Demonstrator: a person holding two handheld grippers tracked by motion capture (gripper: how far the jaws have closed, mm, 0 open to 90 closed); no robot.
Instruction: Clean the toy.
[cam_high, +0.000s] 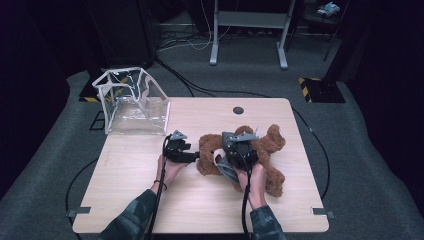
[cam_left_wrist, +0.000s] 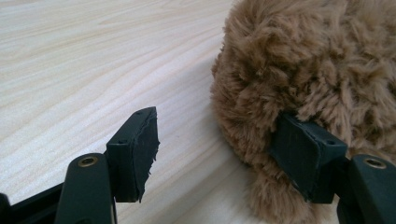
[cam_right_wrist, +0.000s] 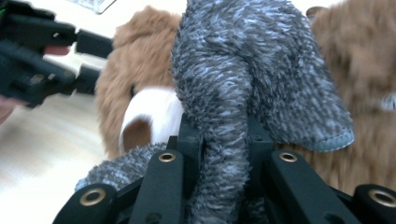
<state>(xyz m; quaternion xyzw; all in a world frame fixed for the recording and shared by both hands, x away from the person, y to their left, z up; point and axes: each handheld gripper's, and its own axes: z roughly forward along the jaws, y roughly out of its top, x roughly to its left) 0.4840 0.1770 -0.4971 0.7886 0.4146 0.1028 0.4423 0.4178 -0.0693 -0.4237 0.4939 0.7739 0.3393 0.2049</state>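
A brown plush teddy bear (cam_high: 265, 150) lies on its back near the table's middle, head to the left, with a grey knitted scarf (cam_right_wrist: 252, 88) bunched over its chest.

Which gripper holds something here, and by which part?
The right gripper pinches the grey scarf on the teddy bear at a bunched fold.

Both forearms come in low over the near edge, sleeves patterned dark. The left hand (cam_high: 169, 169) wraps the left gripper (cam_high: 196, 156) from behind and holds it level, pointing across toward the right one; its jaws stand apart, one pad free, the other pressed against something soft. Just beside it the right hand (cam_high: 254, 181) grips the right gripper (cam_right_wrist: 223, 140) from below, aimed away from the body, jaws pinched tight on grey cloth. Cables trail back along each wrist.
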